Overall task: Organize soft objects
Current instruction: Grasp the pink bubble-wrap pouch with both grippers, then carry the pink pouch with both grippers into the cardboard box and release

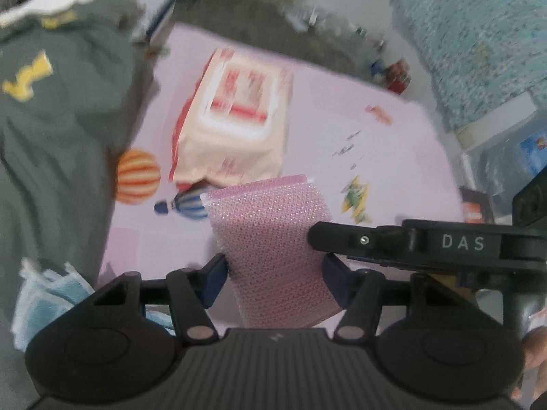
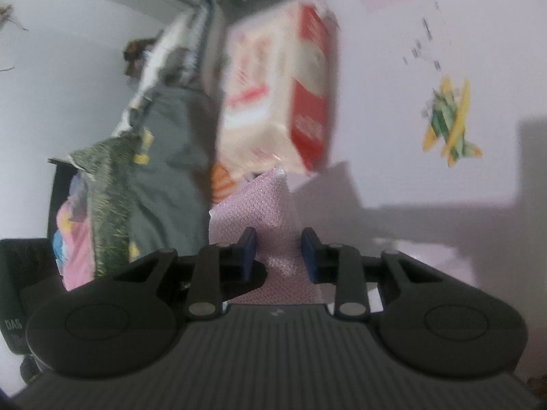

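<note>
Pink and mesh-textured, the sponge cloth (image 1: 273,249) hangs between both tools above a pale pink play mat (image 1: 393,143) printed with balloons and a small aeroplane. The left gripper (image 1: 275,273) has its blue pads pressed on the cloth's two side edges, so it is clamped on it, and the right gripper (image 2: 277,256) looks closed on the same cloth from the other side, though blur leaves the contact of its right-hand pad less certain. Judging by this two-handed hold, the person means to keep the limp piece spread flat, probably to fold it or lay it neatly, since a single pinch would let it droop. Behind the cloth lies a soft pack of tissues (image 1: 236,119) in peach and red wrapping, and beside that a grey-green garment (image 1: 58,130) with yellow marks is draped high at the left. The left wrist view alone shows a light blue towel (image 1: 48,300) low at the left, a teal patterned cover at the far right, and the right tool's black arm crossing in to the cloth's edge. The right wrist view alone shows a pink and multicoloured bundle (image 2: 73,239) beyond the garment and strong shadows of the tools on the mat.
</note>
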